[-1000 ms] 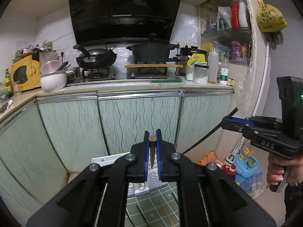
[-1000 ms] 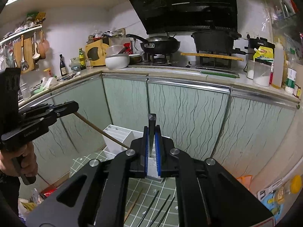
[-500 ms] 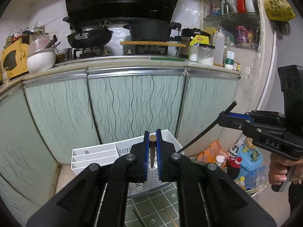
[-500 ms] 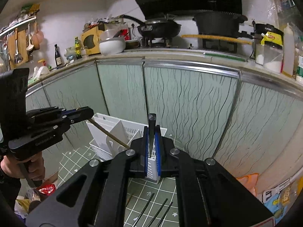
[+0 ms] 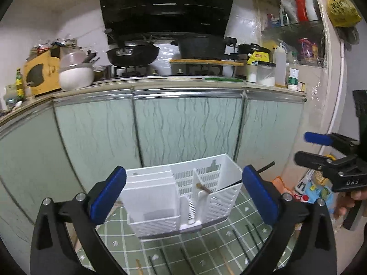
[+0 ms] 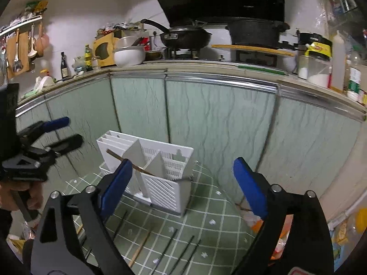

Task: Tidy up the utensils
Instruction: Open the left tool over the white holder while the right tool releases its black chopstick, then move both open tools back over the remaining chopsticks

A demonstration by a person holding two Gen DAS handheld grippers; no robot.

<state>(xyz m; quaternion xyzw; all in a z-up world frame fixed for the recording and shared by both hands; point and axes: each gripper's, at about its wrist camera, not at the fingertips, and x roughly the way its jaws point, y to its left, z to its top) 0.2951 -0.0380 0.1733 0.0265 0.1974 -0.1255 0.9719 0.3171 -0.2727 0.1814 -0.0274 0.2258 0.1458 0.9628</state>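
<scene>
A white slotted utensil caddy (image 5: 158, 197) (image 6: 165, 192) stands on a green tiled mat (image 5: 206, 247) in front of the kitchen cabinets. A brown wooden chopstick (image 5: 203, 188) (image 6: 121, 159) leans inside it, and a black chopstick (image 5: 263, 168) sticks out of its right compartment. My left gripper (image 5: 183, 197) hovers just before the caddy, its jaws opening wide with nothing gripped between them. My right gripper (image 6: 183, 188) is likewise opening and holds nothing; in the left wrist view the right gripper (image 5: 321, 151) shows at the right edge. Several loose chopsticks (image 6: 169, 245) lie on the mat.
Pale green cabinet doors (image 5: 183, 128) stand close behind the caddy. The counter above carries a wok (image 6: 185, 36), a pot (image 6: 254, 32), jars and bottles. Toys and bags (image 5: 318, 190) crowd the floor at the right. A person's hand (image 6: 20, 197) holds the left gripper's handle.
Both grippers sank toward the caddy and went from shut to wide open. The wooden chopstick and the black one left their jaws and now rest in the caddy.
</scene>
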